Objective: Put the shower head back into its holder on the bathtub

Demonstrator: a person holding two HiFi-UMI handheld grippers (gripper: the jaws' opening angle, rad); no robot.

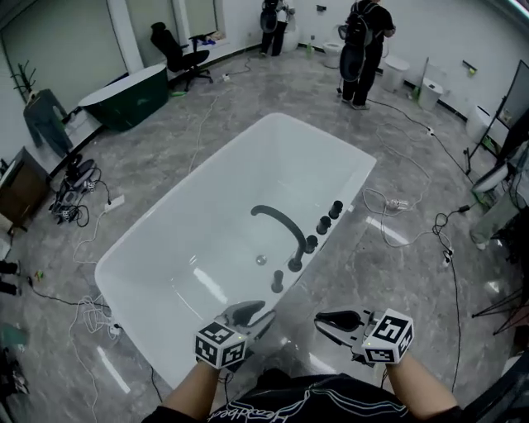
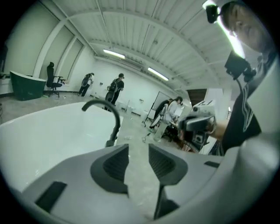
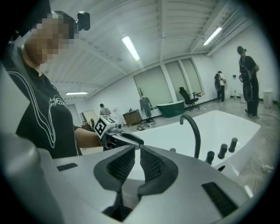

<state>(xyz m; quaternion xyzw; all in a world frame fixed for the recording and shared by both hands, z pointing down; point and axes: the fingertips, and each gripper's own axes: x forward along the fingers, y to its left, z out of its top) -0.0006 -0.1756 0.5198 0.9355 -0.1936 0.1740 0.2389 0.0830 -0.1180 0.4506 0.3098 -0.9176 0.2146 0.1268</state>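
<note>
Two empty grippers hover by the bathtub (image 1: 190,240) rim: left gripper (image 1: 261,315) spread wide, right gripper (image 1: 321,319) barely parted. The nearest dark upright fitting (image 1: 277,282) (shower head or holder, unclear) stands just ahead, closer to the left.

Take the dark green tub (image 1: 124,99) as your marker. A black office chair (image 1: 178,51) stands just beside it, and tall windows (image 3: 168,85) fill the wall behind it. Grey marbled floor (image 1: 248,91) spreads out from it, with loose cables (image 1: 78,202) on your side of it. Well apart from it, by the white far wall (image 1: 438,25), two people (image 1: 361,51) stand. Strip lights (image 3: 130,47) cross the ribbed ceiling above you.
</note>
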